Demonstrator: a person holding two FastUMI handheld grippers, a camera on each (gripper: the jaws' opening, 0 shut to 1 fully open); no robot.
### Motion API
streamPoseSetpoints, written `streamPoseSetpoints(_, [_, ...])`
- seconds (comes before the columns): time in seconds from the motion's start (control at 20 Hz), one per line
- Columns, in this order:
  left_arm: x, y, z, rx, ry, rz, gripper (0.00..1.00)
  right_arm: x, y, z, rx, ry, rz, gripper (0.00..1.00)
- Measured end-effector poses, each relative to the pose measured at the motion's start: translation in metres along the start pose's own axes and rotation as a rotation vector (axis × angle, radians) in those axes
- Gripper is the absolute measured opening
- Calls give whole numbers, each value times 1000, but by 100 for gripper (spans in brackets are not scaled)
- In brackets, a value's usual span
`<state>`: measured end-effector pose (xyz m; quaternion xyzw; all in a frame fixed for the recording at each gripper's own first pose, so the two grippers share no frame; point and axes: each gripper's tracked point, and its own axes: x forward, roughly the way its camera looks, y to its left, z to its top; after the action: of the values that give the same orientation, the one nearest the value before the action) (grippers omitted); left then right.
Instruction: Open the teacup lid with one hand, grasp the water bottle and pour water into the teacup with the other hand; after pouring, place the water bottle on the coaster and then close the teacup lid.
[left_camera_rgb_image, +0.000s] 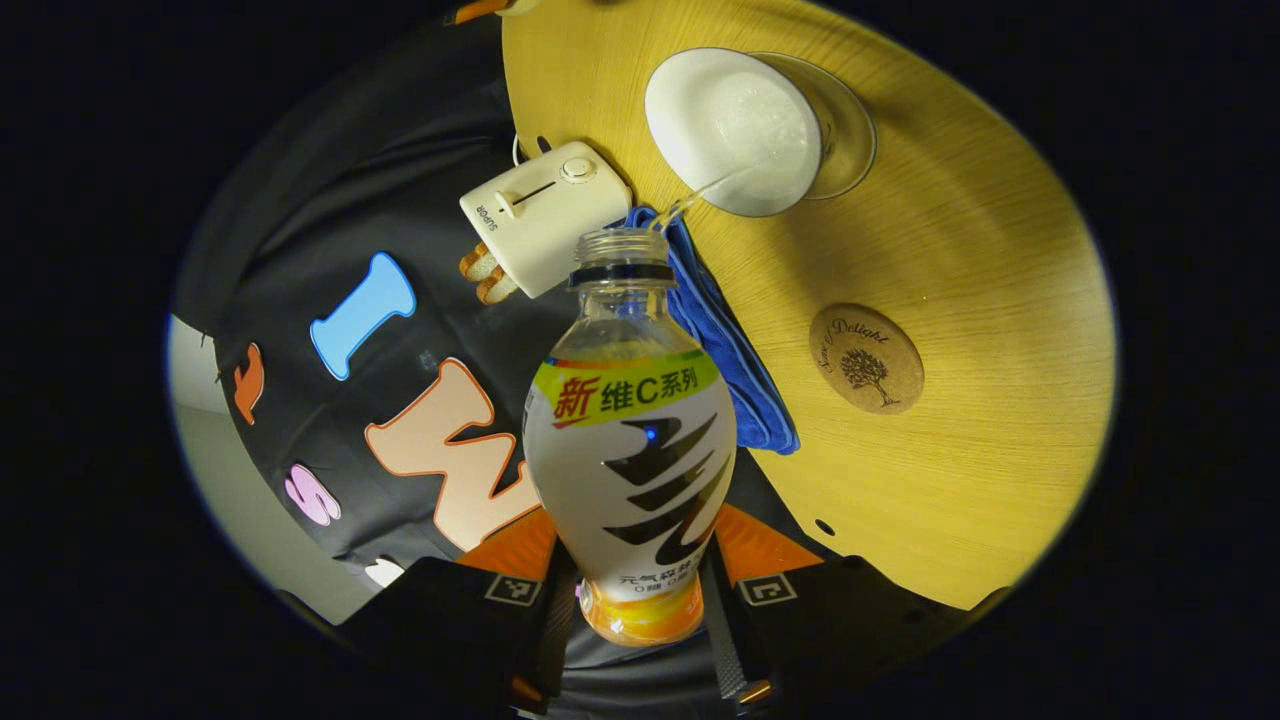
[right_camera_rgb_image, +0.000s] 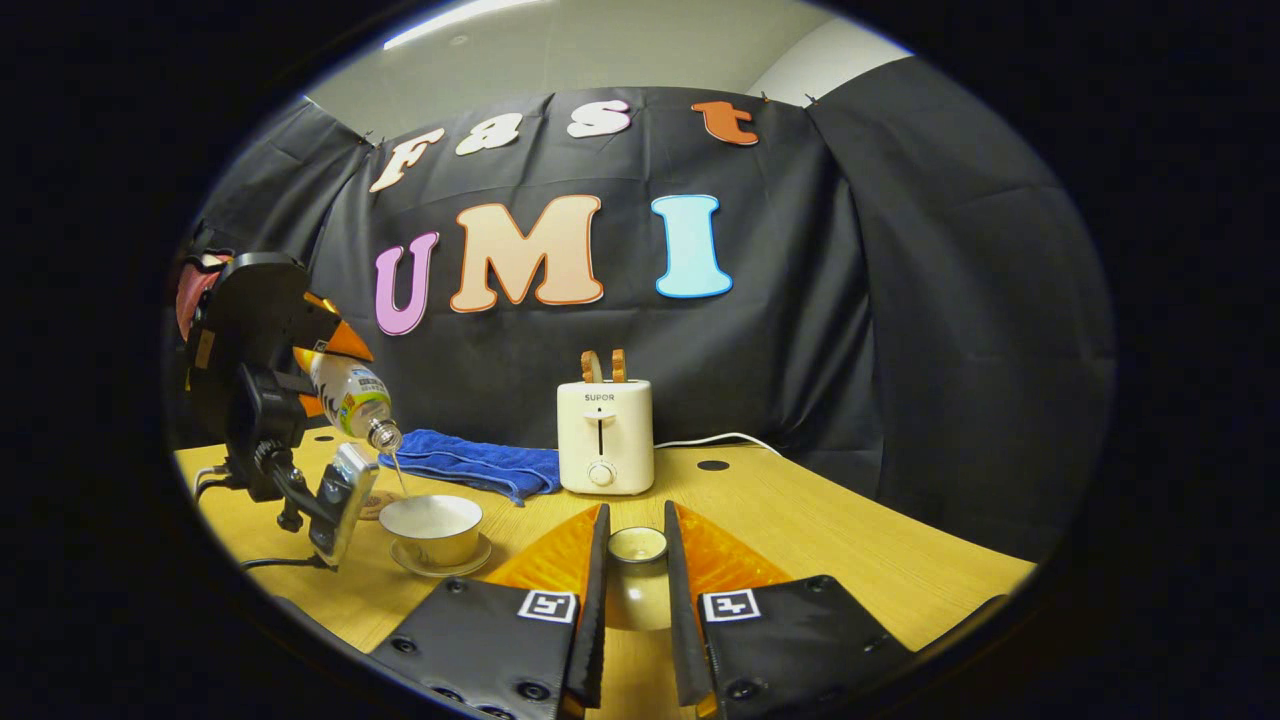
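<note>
Water bottle (left_camera_rgb_image: 630, 440) sits clamped in my left claw (left_camera_rgb_image: 632, 590), both fingers pressing its fat lower body, neck tipped down over the teacup (left_camera_rgb_image: 745, 130); cap's off & a thin stream runs from the mouth into the cup. In the right gripper view the same bottle (right_camera_rgb_image: 352, 396) hangs tilted above the cup (right_camera_rgb_image: 432, 528), which sits on its saucer (right_camera_rgb_image: 441, 562) on the table (right_camera_rgb_image: 850, 560). My right claw (right_camera_rgb_image: 636, 560) is closed on the lid (right_camera_rgb_image: 637, 545), knob pinched between the fingers, held near the table & well apart from the cup. Handling, my guess: bottle is thin plastic w/ a glossy label, so slippery & squashy; it gets lighter as it drains. Grip low on the wide belly seems right; squeeze harder & it may dent or spurt. Cup & lid look like china, so fragile; lid should go down gently, by the knob. Farther off: coaster (left_camera_rgb_image: 866, 358) lies bare beside the cup, where the bottle goes next. Blue towel (left_camera_rgb_image: 725, 340) lies past the bottle's mouth, then the toaster (left_camera_rgb_image: 545, 215) w/ bread in its slots near the table's back edge.
</note>
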<state>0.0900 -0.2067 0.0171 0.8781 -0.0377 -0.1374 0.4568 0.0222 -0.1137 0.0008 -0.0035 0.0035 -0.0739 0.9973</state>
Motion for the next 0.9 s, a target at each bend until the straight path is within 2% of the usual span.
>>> streamPoseSetpoints(0.25, [2,-3,-2,-22,-1,-12,56,0,0,-1,0,0,0,32])
streamPoseSetpoints(0.35, [7,-8,-4,-55,-10,-22,56,0,0,0,0,0,0,32])
streamPoseSetpoints(0.45, [10,-19,-4,-132,-32,-46,56,0,0,-1,1,0,0,32])
streamPoseSetpoints(0.6, [13,-35,6,-318,-83,-76,56,0,-1,-1,0,-1,-2,32])
streamPoseSetpoints(0.75, [12,-49,15,-624,-133,-109,57,0,-1,0,0,0,-2,32])
streamPoseSetpoints(0.9, [9,-43,21,-931,-181,-99,58,0,-1,1,0,0,-3,31])
